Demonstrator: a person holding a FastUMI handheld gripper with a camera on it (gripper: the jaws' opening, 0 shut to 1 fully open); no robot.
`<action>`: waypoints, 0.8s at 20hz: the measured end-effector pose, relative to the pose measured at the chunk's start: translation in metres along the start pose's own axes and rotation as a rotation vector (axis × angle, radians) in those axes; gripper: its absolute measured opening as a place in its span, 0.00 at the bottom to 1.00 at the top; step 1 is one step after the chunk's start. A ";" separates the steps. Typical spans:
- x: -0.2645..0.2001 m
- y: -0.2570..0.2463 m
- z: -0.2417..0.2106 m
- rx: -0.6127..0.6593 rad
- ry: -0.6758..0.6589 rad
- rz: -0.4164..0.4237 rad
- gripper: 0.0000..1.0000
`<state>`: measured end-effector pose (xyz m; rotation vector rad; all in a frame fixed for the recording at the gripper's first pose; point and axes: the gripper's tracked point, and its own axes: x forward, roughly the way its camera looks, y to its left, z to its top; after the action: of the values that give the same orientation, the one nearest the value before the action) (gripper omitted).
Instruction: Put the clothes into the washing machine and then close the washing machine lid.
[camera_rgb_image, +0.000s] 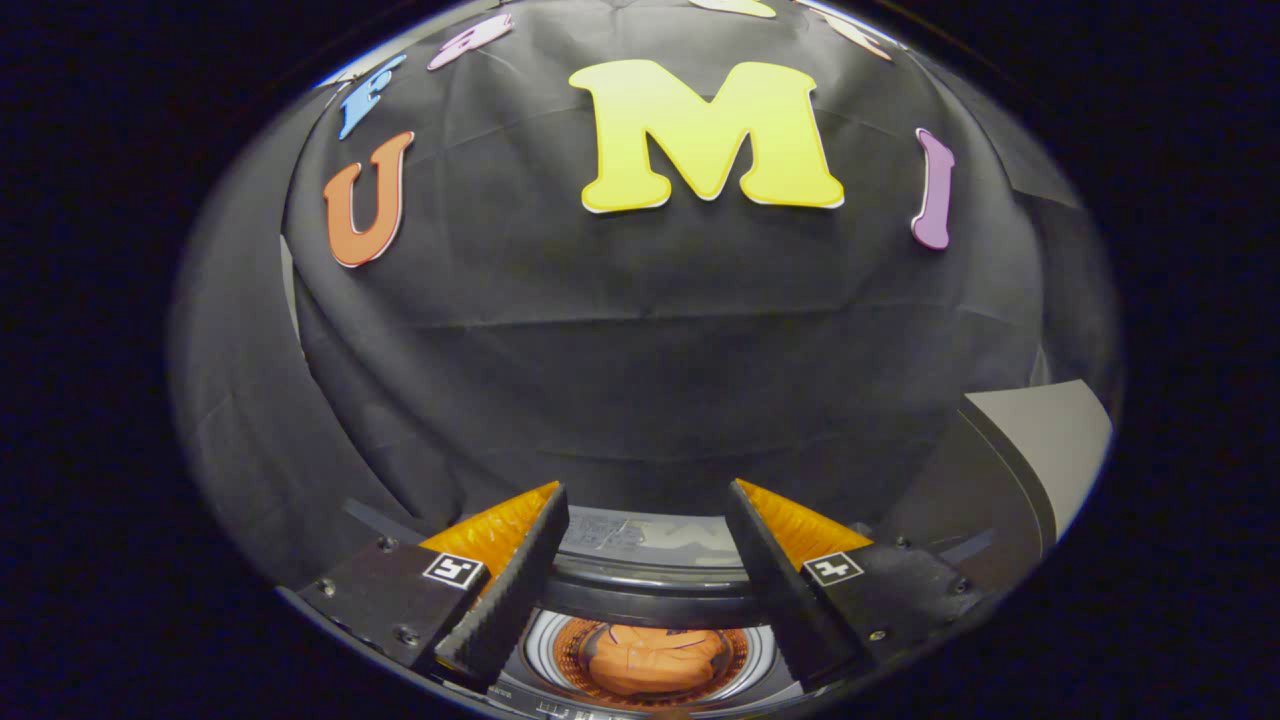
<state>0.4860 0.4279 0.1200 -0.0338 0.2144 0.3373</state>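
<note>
Clothes (655, 660), an orange bundle, lie at the bottom centre of the frame, down inside the washer's drum (762, 652), whose pale ring circles them. They sit below and between the two fingers, touching neither.

Gripper (648, 520) fingers stand wide apart with nothing held; the left finger (510, 590) and right finger (770, 580) slant inward from the lower corners, each with a small square marker on its base. Through the gap between them shows the dark rim (650, 600) of the washer's opening, and just above it a grey panel (650, 535) with marks too blurred to make out.

At the lower right of the frame, beyond the right finger, the lid (1040, 440) stands raised, a pale face with a dark curved edge, well apart from the opening, so the washer is open.

Beyond the fingers, the middle and upper frame are taken by the booth's black cloth wall (640, 350), creased and hanging in folds. At the left of the frame a second fold of the cloth (240, 430) overlaps the first, with a thin pale strip showing at the seam. No floor or table can be made out.
</note>
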 end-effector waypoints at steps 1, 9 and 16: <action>0.000 0.000 -0.001 0.003 0.005 -0.001 1.00; -0.029 0.001 -0.059 0.003 0.191 -0.007 1.00; -0.092 -0.008 -0.045 -0.069 0.103 0.037 1.00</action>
<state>0.3946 0.3876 0.0954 -0.1159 0.3058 0.3805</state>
